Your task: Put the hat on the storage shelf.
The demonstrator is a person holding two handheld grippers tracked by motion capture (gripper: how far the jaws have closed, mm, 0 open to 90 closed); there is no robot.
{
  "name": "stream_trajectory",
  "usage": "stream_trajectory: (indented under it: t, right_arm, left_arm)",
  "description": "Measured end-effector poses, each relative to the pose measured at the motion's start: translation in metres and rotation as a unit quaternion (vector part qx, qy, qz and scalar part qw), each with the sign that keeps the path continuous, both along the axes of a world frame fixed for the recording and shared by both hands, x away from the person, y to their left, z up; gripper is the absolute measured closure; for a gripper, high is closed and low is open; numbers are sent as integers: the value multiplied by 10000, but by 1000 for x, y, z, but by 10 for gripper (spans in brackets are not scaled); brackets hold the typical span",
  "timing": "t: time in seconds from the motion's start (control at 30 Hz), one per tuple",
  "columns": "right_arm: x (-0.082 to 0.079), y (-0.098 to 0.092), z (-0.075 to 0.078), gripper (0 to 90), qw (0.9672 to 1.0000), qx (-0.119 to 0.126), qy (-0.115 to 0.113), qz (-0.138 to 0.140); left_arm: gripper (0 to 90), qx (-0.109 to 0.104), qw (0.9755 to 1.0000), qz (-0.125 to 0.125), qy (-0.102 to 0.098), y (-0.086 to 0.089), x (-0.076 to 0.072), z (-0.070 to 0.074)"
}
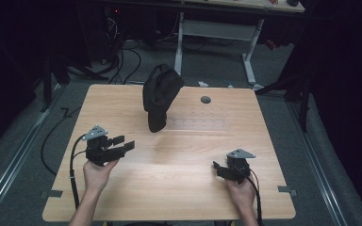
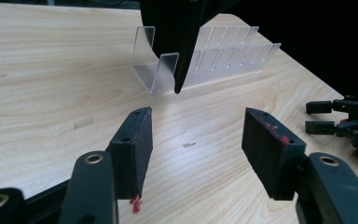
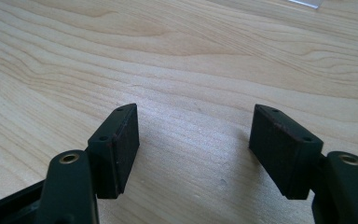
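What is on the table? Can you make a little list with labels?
table: light wood
black thing: dark cloth item, standing in the rack
rack: clear plastic with slots, past the middle of the table
left gripper: jaws open, holding nothing, pointing toward the rack
right gripper: jaws open, holding nothing, low over bare wood
hands: one behind each gripper

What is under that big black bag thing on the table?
The black bag stands in a clear plastic rack with upright dividers, on the wooden table. The slots it covers are hidden.
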State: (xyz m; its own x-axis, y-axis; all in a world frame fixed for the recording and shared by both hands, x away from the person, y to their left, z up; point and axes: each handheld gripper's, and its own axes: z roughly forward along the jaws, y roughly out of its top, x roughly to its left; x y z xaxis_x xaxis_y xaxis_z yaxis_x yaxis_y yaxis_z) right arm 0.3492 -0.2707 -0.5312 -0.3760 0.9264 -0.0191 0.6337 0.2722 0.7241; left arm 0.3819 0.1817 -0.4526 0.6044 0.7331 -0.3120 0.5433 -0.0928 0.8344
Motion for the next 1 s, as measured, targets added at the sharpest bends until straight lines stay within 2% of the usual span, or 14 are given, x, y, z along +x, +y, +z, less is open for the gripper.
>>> stream_trajectory:
  t: [0.43, 1.0]
  right_arm:
    - [0, 0, 0, 331, 10000, -2, -2, -1]
    - [0, 0, 0, 331, 10000, -3, -1, -3]
  left_arm:
    - [431, 32, 9999, 59, 127, 1, -9, -16]
    - [423, 288, 9991, 69, 288, -7, -15, -38]
